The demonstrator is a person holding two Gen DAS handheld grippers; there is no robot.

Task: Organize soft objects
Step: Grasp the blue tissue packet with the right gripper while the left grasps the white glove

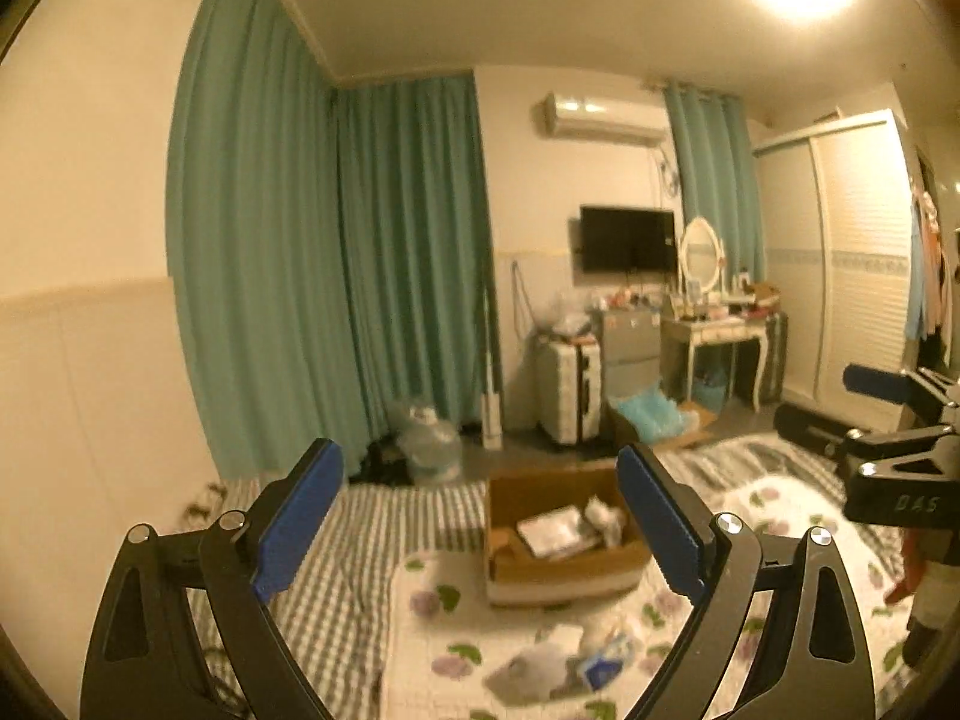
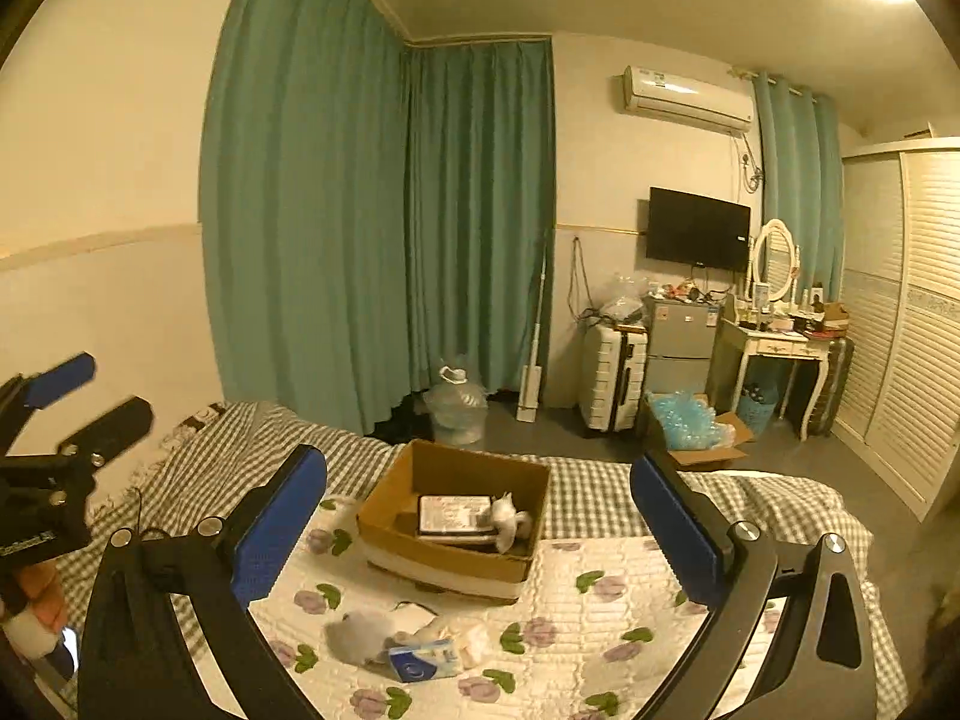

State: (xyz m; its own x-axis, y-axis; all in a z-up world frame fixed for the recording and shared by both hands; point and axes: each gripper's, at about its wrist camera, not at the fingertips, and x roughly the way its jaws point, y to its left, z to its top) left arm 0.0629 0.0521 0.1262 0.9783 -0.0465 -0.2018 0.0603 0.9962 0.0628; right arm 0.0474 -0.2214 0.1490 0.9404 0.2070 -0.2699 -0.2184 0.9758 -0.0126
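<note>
An open cardboard box [image 2: 462,546] sits on a floral quilt [image 2: 600,600] on the bed; it also shows in the left wrist view [image 1: 558,570]. Inside lie a flat packet [image 2: 453,514] and a small white soft toy [image 2: 507,519]. In front of the box lies a small pile: a grey-white fluffy item [image 2: 357,636], a blue tissue pack [image 2: 423,663] and white soft pieces [image 2: 471,642]; the pile is blurred in the left wrist view [image 1: 558,657]. My left gripper [image 1: 480,525] and my right gripper [image 2: 480,528] are both open and empty, held above the bed.
A checked blanket [image 2: 252,450] covers the bed under the quilt. Teal curtains [image 2: 372,228] hang behind. On the floor stand a water jug [image 2: 456,411], a suitcase [image 2: 612,384], a small fridge [image 2: 681,342], a dressing table [image 2: 780,348] and a box of blue packing [image 2: 690,426].
</note>
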